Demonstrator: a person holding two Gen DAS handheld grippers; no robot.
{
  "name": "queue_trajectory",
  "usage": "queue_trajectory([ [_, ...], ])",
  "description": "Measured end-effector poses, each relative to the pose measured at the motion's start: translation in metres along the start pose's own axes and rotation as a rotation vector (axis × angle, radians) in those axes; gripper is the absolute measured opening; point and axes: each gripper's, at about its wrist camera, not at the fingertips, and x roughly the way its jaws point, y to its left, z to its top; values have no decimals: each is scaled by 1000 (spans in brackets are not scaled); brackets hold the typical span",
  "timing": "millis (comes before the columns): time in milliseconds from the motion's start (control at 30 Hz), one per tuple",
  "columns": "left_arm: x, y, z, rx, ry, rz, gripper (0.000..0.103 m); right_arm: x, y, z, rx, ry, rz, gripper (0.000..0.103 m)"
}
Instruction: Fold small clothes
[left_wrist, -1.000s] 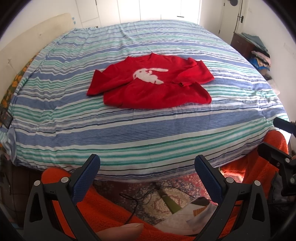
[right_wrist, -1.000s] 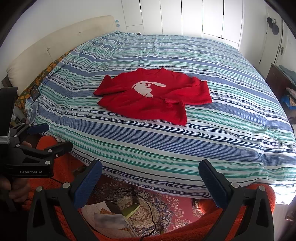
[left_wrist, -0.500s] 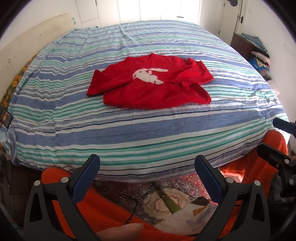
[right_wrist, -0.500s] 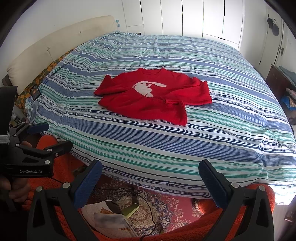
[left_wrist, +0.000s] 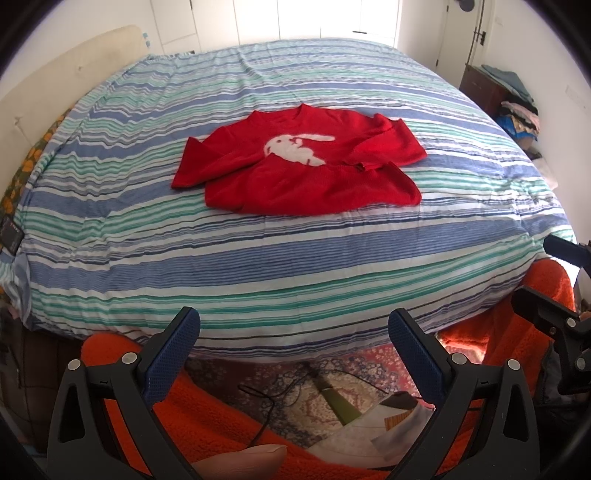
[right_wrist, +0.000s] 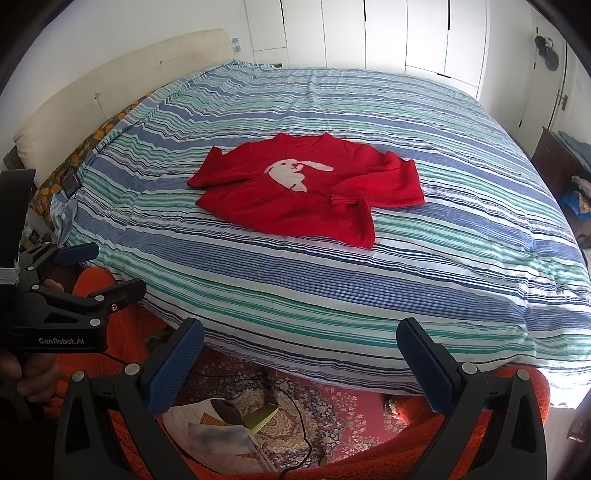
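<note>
**newbie_folds:** So where are you at with the sweater?

**me:** Haven't touched it yet. The red sweater (left_wrist: 306, 173) with the white rabbit (left_wrist: 297, 149) on the chest is lying near the middle of the striped duvet (left_wrist: 258, 258), well away from both of my grippers. My left gripper (left_wrist: 293, 332) and right gripper (right_wrist: 299, 341) are both spread wide with nothing in them, hanging off the near edge of the bed over the patterned rug (right_wrist: 332, 406).

**newbie_folds:** Looks kinda folded already?

**me:** Nah, just messy. The hem is flipped up over the body and nearly reaches the rabbit, and the sleeves are bunched in at the sides. I reckon the first job is flattening, not folding.

**newbie_folds:** How would you go in?

**me:** Reach across low, one gripper per hem corner, pinch only the top layer of knit and pull it back toward me. Grab too deep and I'd probably snag the duvet too.
</note>
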Motion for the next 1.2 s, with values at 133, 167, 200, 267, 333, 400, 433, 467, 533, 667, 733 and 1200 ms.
queue_trajectory([
  [133,0,0,0,0,2,-1,102,0,0,0,-1,1,0,103],
  [167,1,1,0,-1,2,-1,102,0,0,0,-1,0,0,103],
  [200,0,1,0,-3,1,-1,102,0,0,0,0,0,0,103],
  [267,0,8,1,-20,-4,4,102,1,0,1,-4,4,0,103],
  [333,1,21,2,-68,-3,17,102,1,-1,3,-13,-3,-1,103],
  [400,6,37,3,-130,12,20,102,-1,-5,8,-21,-28,-7,103],
  [433,9,43,2,-153,22,21,102,-2,-10,11,-23,-46,-2,103],
  [467,12,49,2,-173,37,22,102,-1,-14,16,-28,-67,8,103],
  [533,17,55,1,-192,60,28,102,10,-24,29,-57,-106,21,103],
  [667,16,56,-2,-202,60,32,102,77,-31,72,-169,-99,82,103],
  [733,15,56,-3,-205,64,32,102,129,-26,103,-198,-27,190,103],
  [1200,42,119,-28,-370,157,149,102,321,46,176,-130,260,501,12],
])
